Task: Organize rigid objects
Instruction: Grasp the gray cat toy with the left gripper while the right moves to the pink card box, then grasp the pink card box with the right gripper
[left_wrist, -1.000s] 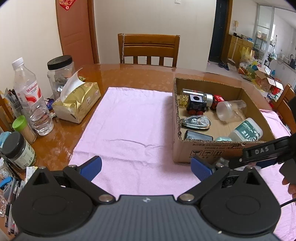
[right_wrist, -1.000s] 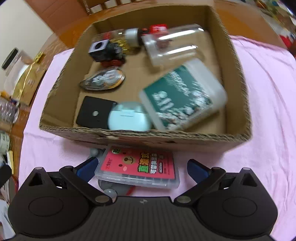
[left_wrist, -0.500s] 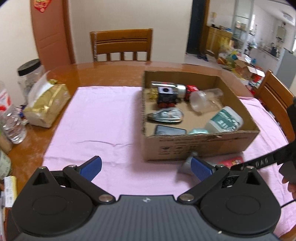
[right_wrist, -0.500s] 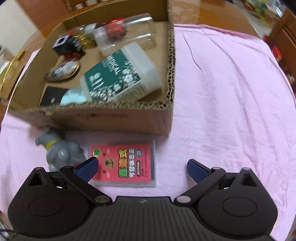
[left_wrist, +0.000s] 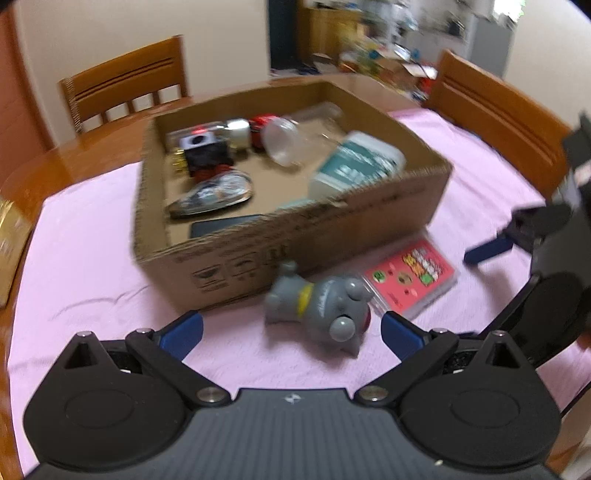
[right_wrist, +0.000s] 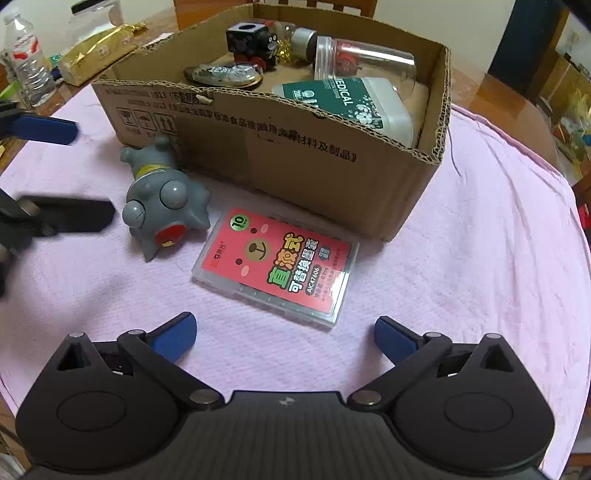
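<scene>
- left claw (left_wrist: 291, 328) gapes wide, holding nothing; the grey toy figure (left_wrist: 320, 306) lies on its side just ahead, between its blue fingertips (left_wrist: 181, 329).
- right claw (right_wrist: 283, 338) is spread wide too, empty; the clear case with the red card (right_wrist: 276, 266) lies flat just ahead on the pink cloth (right_wrist: 461, 258).
- the cardboard box (right_wrist: 295, 147) sits beyond both, already holding a green-labelled bottle (right_wrist: 354, 105).

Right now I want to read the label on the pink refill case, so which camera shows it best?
The right wrist view: the pink refill case lies sharp and fully visible ahead of the right gripper. The left wrist view shows it blurred, partly behind the gray toy.
</scene>
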